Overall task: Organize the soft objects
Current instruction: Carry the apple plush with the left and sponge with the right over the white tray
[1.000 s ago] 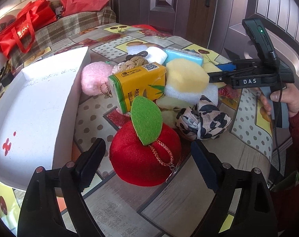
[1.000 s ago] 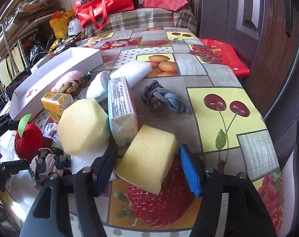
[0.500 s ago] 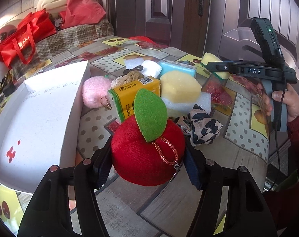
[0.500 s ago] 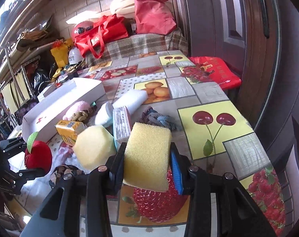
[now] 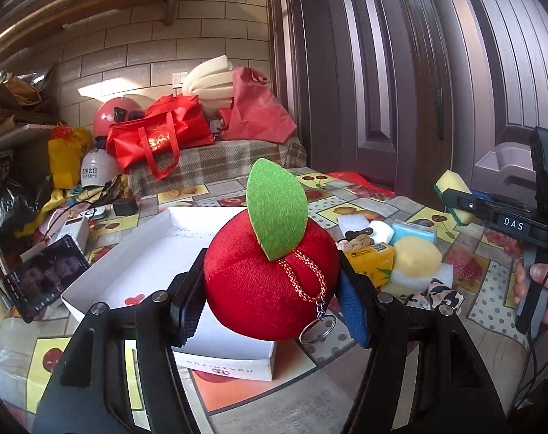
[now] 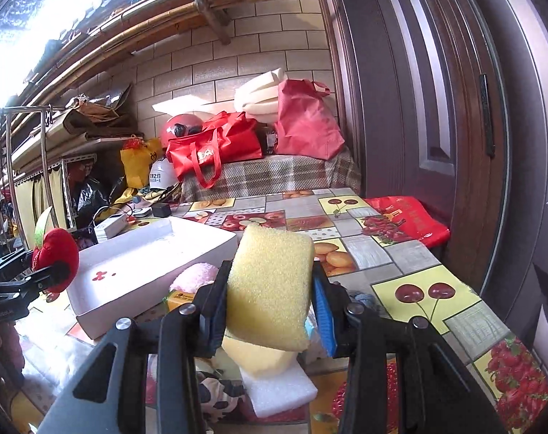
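Observation:
My left gripper point(image 5: 270, 300) is shut on a red plush apple point(image 5: 266, 278) with a green leaf and a key ring, held in the air over the near corner of the white box point(image 5: 144, 264). The apple point(image 6: 55, 258) also shows far left in the right wrist view. My right gripper point(image 6: 270, 307) is shut on a yellow sponge block point(image 6: 270, 285), lifted above the pile. That sponge point(image 5: 451, 195) shows at right in the left wrist view. The white box point(image 6: 144, 271) lies left of it.
On the fruit-print tablecloth point(image 6: 411, 264) lie a pink pompom point(image 6: 194, 276), a yellow tissue pack point(image 5: 371, 262), a round yellow sponge point(image 5: 416, 258), a blue pack point(image 5: 413, 231), a camouflage cloth point(image 5: 433, 294) and white foam point(image 6: 277, 390). Red bags point(image 5: 158, 137) sit behind; a door point(image 5: 382, 72) stands right.
Both grippers closed on their objects and lifted them off the table. The apple moved up and left toward the white box; the sponge block rose above the pile. Both views tilted upward.

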The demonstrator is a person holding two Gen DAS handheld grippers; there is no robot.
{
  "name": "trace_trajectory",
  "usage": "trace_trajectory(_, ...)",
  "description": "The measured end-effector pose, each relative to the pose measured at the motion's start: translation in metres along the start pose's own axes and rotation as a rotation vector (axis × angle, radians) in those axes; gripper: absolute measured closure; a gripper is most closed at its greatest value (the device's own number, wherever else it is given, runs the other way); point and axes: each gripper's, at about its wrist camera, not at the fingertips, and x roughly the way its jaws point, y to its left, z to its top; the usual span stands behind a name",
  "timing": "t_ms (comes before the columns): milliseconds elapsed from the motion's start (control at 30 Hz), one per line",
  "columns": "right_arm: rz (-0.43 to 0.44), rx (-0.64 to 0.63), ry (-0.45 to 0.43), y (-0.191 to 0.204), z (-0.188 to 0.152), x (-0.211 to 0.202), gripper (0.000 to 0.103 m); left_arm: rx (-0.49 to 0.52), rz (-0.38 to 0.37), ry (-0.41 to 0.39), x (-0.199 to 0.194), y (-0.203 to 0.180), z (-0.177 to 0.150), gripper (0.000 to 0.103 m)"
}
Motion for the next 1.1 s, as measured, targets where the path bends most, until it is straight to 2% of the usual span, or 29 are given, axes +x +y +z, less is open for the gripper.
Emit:
trace_trajectory(267, 0.102, 0.017, -0.015, 0.036, -0.004, 0.001, 0.062, -0.092, 0.13, -0.026, -0.015, 0.049, -0.008, 0.038)
trace_trajectory(467, 0.177, -0.015, -0.003, 0.07, -0.004, 0.012, 0.062, -0.089, 0.206, -0.04, -0.011, 0.075, -0.014, 0.038)
trace_trajectory(667, 0.235, -0.074, 0.01, 0.107, -0.006, 0.022, 0.062, -0.133, 0.207, 0.007, 0.012, 0.096, -0.016, 0.038)
trace_trajectory(767, 0.265, -0.1, 0.032, 0.126, -0.005, 0.035, 0.062, -0.136, 0.195, 0.049, 0.027, 0.1, -0.016, 0.038)
trace_trajectory(833, 0.277, -0.11, 0.049, 0.135, -0.004, 0.047, 0.062, -0.129, 0.191, 0.048, 0.034, 0.102, -0.014, 0.038)
trace_trajectory(967, 0.279, -0.11, 0.087, 0.145, -0.004, 0.076, 0.062, -0.111, 0.201, 0.046, 0.049, 0.103, -0.01, 0.038)
trace_trajectory(1100, 0.254, -0.093, 0.124, 0.15, -0.003, 0.107, 0.062, -0.136, 0.221, 0.042, 0.063, 0.114, -0.006, 0.038)
